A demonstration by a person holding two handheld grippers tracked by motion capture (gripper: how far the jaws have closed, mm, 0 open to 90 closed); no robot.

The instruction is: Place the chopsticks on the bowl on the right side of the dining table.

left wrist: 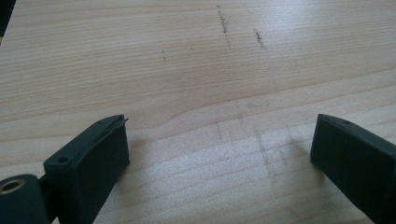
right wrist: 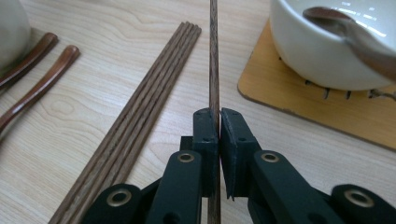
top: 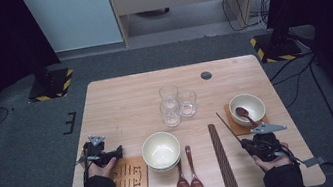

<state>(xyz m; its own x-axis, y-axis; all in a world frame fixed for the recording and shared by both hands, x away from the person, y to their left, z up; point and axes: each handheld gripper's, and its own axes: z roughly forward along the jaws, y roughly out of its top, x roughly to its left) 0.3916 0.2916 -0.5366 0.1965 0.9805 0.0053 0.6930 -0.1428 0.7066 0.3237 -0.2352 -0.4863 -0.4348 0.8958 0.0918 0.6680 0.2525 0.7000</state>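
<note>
R gripper [right wrist: 219,122] has its jaws pinched tight on a single chopstick [right wrist: 214,56], which runs straight ahead between the chopstick bundle [right wrist: 140,107] and the wooden coaster [right wrist: 299,100]. In the high view that stick [top: 228,127] angles up-left from the R gripper [top: 256,146] toward the coaster's near-left corner, just beside the bundle [top: 222,158]. A white bowl w/ spoon [top: 246,107] sits on the coaster, near the table's right edge [top: 290,119].

L gripper [top: 109,154] is by the left edge, above the slatted mat [top: 128,180]; jaws wide apart, nothing btwn them, bare tabletop [left wrist: 196,79] ahead.

Mid-table: stacked bowls [top: 161,150], two spoons [top: 189,181], three glasses [top: 176,103]. Open wood lies at the far half and btwn bundle and coaster.
</note>
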